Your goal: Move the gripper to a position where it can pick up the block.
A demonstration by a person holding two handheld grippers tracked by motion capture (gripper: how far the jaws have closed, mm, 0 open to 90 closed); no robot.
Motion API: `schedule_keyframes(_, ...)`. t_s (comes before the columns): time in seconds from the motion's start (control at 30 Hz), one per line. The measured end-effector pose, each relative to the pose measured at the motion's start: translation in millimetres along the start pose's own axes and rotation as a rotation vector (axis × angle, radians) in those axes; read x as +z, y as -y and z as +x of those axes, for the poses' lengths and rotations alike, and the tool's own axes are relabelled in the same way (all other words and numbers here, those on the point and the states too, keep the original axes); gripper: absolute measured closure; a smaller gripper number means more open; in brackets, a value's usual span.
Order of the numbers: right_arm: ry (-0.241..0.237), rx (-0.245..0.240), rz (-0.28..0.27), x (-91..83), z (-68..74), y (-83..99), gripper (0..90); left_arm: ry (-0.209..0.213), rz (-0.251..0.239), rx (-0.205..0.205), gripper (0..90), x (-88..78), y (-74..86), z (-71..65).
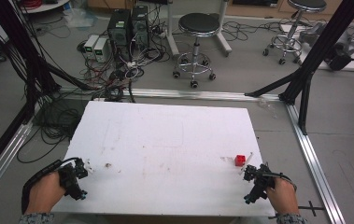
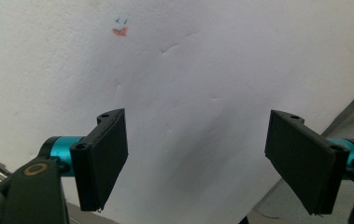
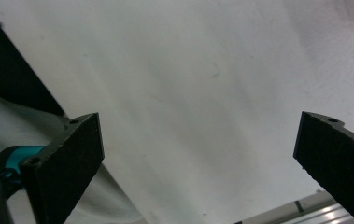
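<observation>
From the high view, your left tongs [image 1: 74, 178] rest at the tabletop's [image 1: 165, 140] near left corner and your right tongs [image 1: 257, 181] at its near right corner, just short of the red block [image 1: 240, 160]; likely you've not begun, and the next move is a short reach forward. Left gripper view: jaws spread over bare white and a small orange mark [image 2: 119, 31]. Right gripper view: jaws spread, empty, the block cut off at the top corner.

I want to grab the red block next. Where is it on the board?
In the high view the red block sits near the white board's right front corner, just ahead and left of the right gripper, far from the left gripper.
</observation>
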State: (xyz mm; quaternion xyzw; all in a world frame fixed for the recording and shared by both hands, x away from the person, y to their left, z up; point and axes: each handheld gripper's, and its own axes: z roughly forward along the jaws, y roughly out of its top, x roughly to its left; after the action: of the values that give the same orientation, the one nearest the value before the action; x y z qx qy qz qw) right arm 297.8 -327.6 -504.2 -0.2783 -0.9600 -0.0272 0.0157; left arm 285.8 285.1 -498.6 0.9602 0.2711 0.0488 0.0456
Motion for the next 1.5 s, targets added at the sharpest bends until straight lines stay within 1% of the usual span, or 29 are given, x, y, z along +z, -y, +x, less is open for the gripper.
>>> schedule_keyframes(0.07, 0.012, -0.042, 0.013, 0.5, -3.5, 2.1, 0.9, -0.002, -0.003, 0.0, 21.6, 0.0, 0.2, -0.2)
schedule_keyframes(0.1, 0.011, -0.086, 0.022, 0.8, -6.3, 3.7, 0.8, -0.003, -0.003, -0.002, 21.6, -0.5, 0.7, -0.1)
schedule_keyframes(0.13, 0.016, -0.107, 0.026, 0.8, -7.7, 4.5, 0.9, -0.002, -0.001, 0.0, 21.6, -1.0, 0.8, 0.5)
schedule_keyframes(0.17, 0.021, -0.124, 0.032, 0.4, -8.9, 5.5, 0.8, -0.007, -0.003, -0.005, 21.6, -1.1, 1.2, 0.6)
schedule_keyframes(0.2, 0.025, -0.144, 0.033, 0.2, -11.4, 6.4, 0.9, -0.002, -0.005, -0.012, 21.6, -1.3, 1.7, 1.1)
schedule_keyframes(0.27, 0.02, -0.143, 0.034, -0.3, -13.9, 7.2, 0.8, 0.0, -0.005, -0.012, 21.6, -1.2, 1.8, 1.2)
schedule_keyframes(0.3, 0.01, -0.135, 0.032, -1.5, -18.9, 8.7, 0.9, -0.006, -0.007, -0.013, 21.6, -0.2, 2.1, 1.3)
schedule_keyframes(0.33, 0.01, -0.135, 0.032, -1.5, -18.9, 8.7, 0.9, -0.006, -0.007, -0.013, 21.6, -0.2, 2.1, 1.3)
schedule_keyframes(0.37, 0.002, -0.143, 0.026, -3.2, -24.6, 10.8, 0.8, -0.007, -0.006, -0.013, 21.6, 0.5, 2.1, 1.5)
schedule_keyframes(0.4, 0.002, -0.143, 0.026, -3.2, -24.6, 10.8, 0.8, -0.007, -0.006, -0.013, 21.7, 0.5, 2.1, 1.5)
schedule_keyframes(0.43, -0.002, -0.146, 0.034, -5.0, -29.7, 12.4, 0.9, -0.006, -0.007, -0.013, 21.6, 0.7, 2.3, 1.7)
schedule_keyframes(0.6, 0.001, -0.153, 0.05, -10.7, -45.1, 15.3, 0.8, -0.009, -0.006, -0.016, 21.7, -0.1, 2.6, 2.0)
schedule_keyframes(0.73, 0.014, -0.154, 0.043, -17.2, -57.7, 15.4, 0.9, -0.014, -0.002, -0.013, 21.7, 0.3, 1.8, 2.0)
schedule_keyframes(0.93, 0.027, -0.192, 0.013, -29.3, -74.0, 11.0, 0.8, -0.009, 0.004, -0.006, 21.6, 2.0, 0.1, 1.4)
schedule_keyframes(1.03, 0.035, -0.226, 0.003, -33.9, -79.6, 6.1, 0.8, -0.015, -0.001, -0.011, 21.7, 1.7, -0.3, 0.8)
schedule_keyframes(1.07, 0.035, -0.226, 0.003, -33.9, -79.6, 6.1, 0.8, -0.015, -0.001, -0.011, 21.7, 1.7, -0.3, 0.8)
schedule_keyframes(1.13, 0.042, -0.243, -0.001, -38.6, -84.7, -0.2, 0.9, -0.022, -0.003, -0.012, 21.7, 1.5, -0.5, 0.8)
schedule_keyframes(1.23, 0.053, -0.277, -0.025, -43.7, -89.4, -7.1, 0.9, -0.023, 0.001, -0.009, 21.7, 1.7, -1.1, 0.5)
schedule_keyframes(1.33, 0.065, -0.304, -0.039, -46.0, -92.7, -14.4, 0.8, -0.019, 0.003, -0.009, 21.7, 1.3, -1.8, 0.4)
schedule_keyframes(1.5, 0.065, -0.352, -0.033, -42.8, -96.0, -27.4, 0.9, -0.021, 0.003, -0.008, 21.7, 2.5, -2.1, 0.4)
